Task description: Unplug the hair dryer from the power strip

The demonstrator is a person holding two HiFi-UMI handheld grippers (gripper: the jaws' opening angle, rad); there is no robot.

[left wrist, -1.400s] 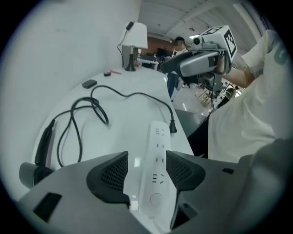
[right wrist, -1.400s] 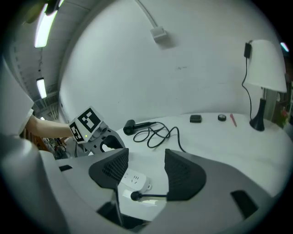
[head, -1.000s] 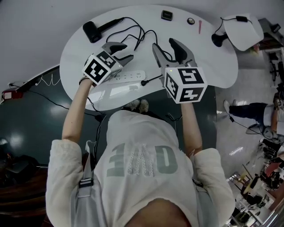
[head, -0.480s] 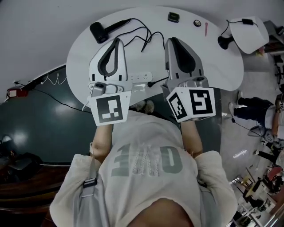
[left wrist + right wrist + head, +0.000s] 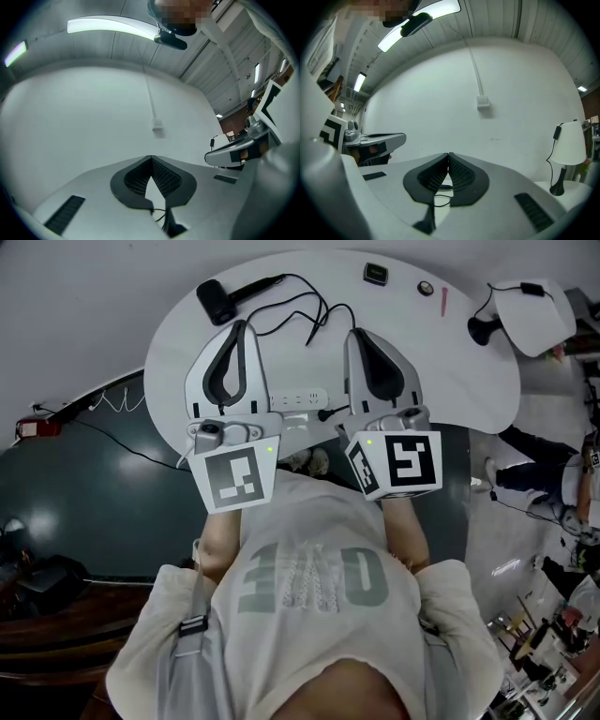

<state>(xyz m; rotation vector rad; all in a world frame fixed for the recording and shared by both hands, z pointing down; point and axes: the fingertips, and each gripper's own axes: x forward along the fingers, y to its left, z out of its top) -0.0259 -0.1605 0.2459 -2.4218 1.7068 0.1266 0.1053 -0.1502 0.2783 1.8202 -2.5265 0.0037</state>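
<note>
The black hair dryer (image 5: 217,298) lies at the table's far left. Its black cord (image 5: 305,304) loops toward the middle, and one end (image 5: 310,339) lies loose on the table, apart from the white power strip (image 5: 298,397). A black lead (image 5: 328,413) leaves the strip's right end. My left gripper (image 5: 242,326) (image 5: 151,158) and right gripper (image 5: 355,332) (image 5: 448,154) hover side by side above the strip. Both point level at the far wall and are shut on nothing. Part of the cord is hidden behind the right gripper.
A white lamp (image 5: 525,306) (image 5: 567,150) stands on the table's far right. Near the far edge lie a small black device (image 5: 377,274), a round item (image 5: 427,288) and a pink pen (image 5: 443,302). A person (image 5: 553,474) is on the floor area at the right.
A second ago both grippers were open and lower, the left one tilted down over the strip. Both have since shut empty, and the left has swung up to level beside the right.
</note>
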